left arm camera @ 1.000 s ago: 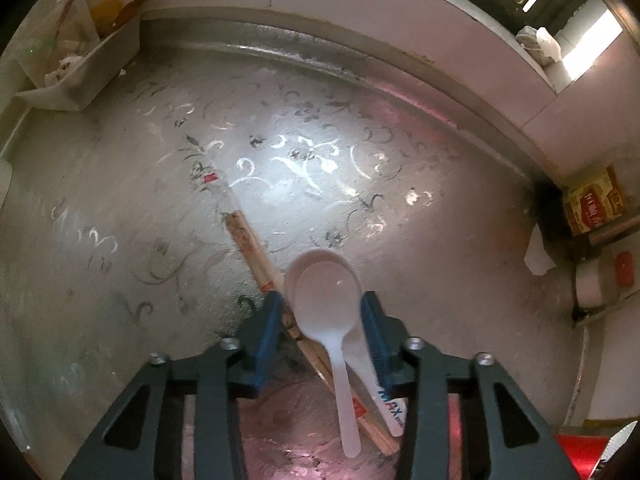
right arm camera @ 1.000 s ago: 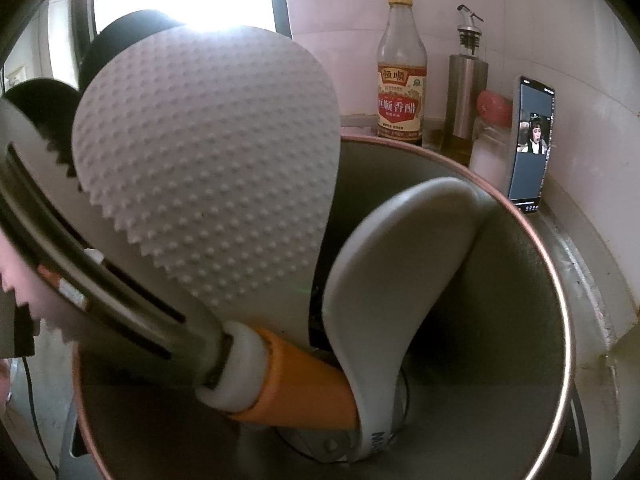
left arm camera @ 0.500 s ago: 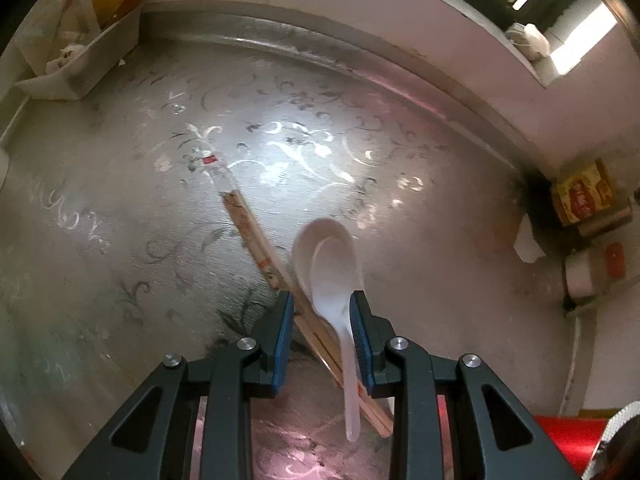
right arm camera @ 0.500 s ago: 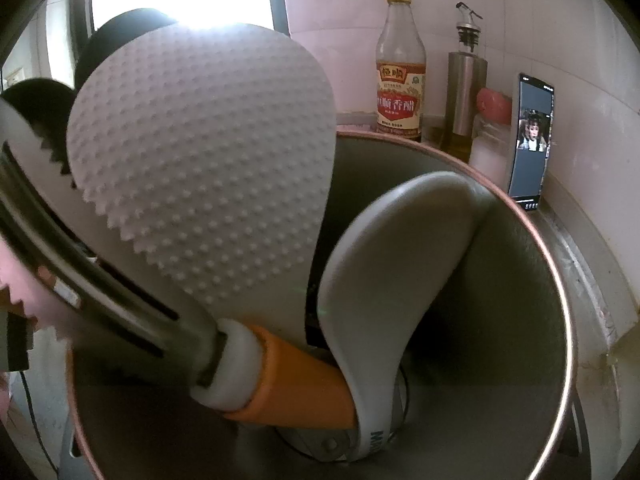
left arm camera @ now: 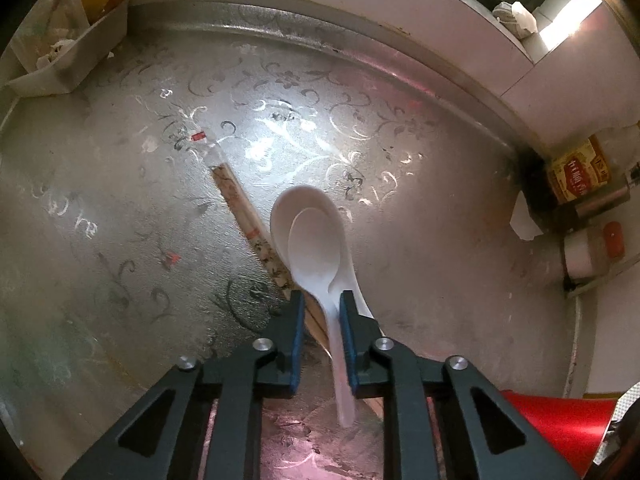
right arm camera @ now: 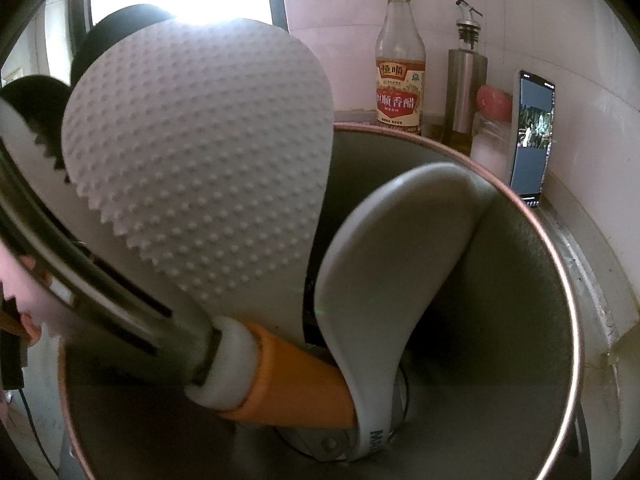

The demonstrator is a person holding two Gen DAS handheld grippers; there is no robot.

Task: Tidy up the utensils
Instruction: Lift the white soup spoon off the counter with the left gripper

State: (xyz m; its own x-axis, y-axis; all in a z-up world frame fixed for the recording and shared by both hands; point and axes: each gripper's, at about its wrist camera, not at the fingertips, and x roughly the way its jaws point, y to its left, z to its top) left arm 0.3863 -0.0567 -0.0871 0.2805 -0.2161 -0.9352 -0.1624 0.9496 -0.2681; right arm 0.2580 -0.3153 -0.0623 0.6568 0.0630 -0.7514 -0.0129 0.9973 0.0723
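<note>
Left gripper (left arm camera: 320,322) narrowing, jaws just now closing around the thin neck of the white plastic spoon (left arm camera: 314,240), right pad against the handle, left pad with a sliver of gap, so not quite a firm clamp yet. Spoon bowl pointing away from the gripper, near the middle of the patterned countertop (left arm camera: 120,220), handle running back between the fingers; a second white spoon seemingly nested beneath. Beside and partly under it, a wrapped pair of chopsticks (left arm camera: 248,216) lying diagonally toward the counter's far left. Likely featherlight, stiff but smooth and slippery, prone to pivoting; best taken at the neck just behind the bowl, squarely, without catching the chopsticks. At the far left corner, a white plastic bin (left arm camera: 60,68). On the other side, right gripper hidden, state impossible to tell; only a metal utensil holder (right arm camera: 540,320) close up, already holding a dimpled rice paddle (right arm camera: 200,160) and a grey spoon (right arm camera: 400,260).
</note>
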